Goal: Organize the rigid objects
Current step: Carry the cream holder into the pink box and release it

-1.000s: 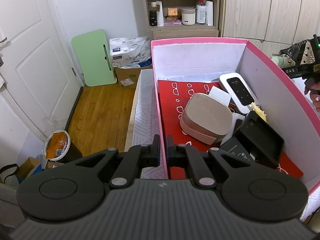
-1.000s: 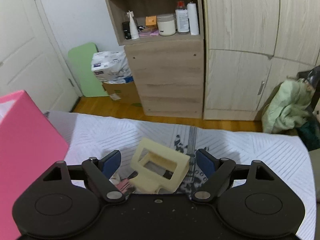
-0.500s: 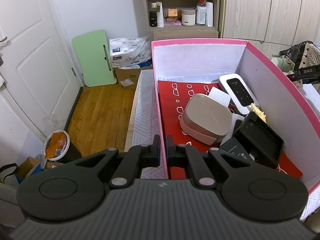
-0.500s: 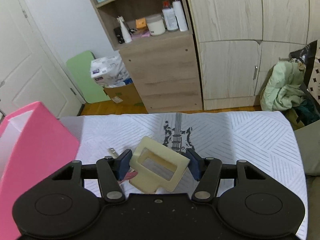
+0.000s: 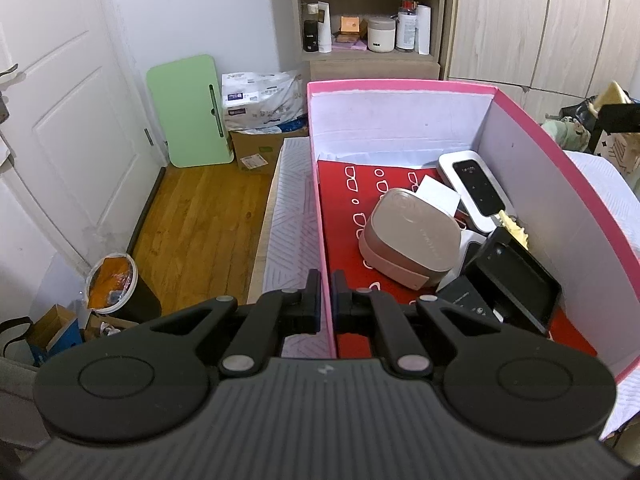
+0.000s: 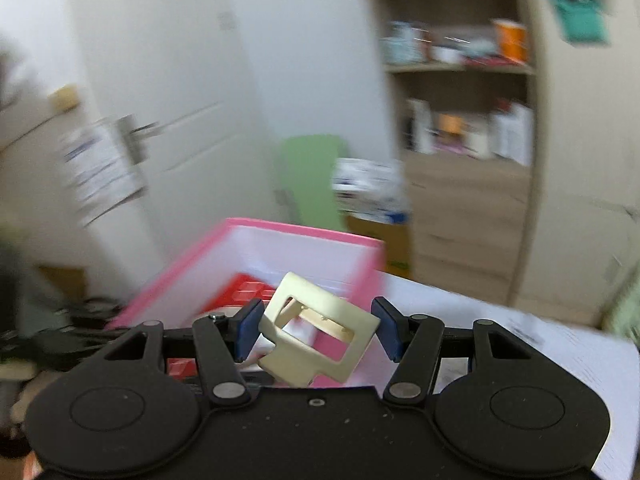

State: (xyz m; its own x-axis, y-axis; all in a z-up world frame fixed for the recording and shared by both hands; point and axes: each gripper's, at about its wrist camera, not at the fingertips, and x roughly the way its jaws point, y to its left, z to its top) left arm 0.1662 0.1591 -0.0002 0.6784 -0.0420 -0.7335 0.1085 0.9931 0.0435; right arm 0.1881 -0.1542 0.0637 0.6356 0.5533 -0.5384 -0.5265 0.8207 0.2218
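Cream frame gripped in right jaws; left jaws clamp pink box wall.

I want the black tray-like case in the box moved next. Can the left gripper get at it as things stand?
Probably not yet: the left gripper is shut on the pink box wall. The black case itself lies uncovered on top, so once it lets go, the way looks free.
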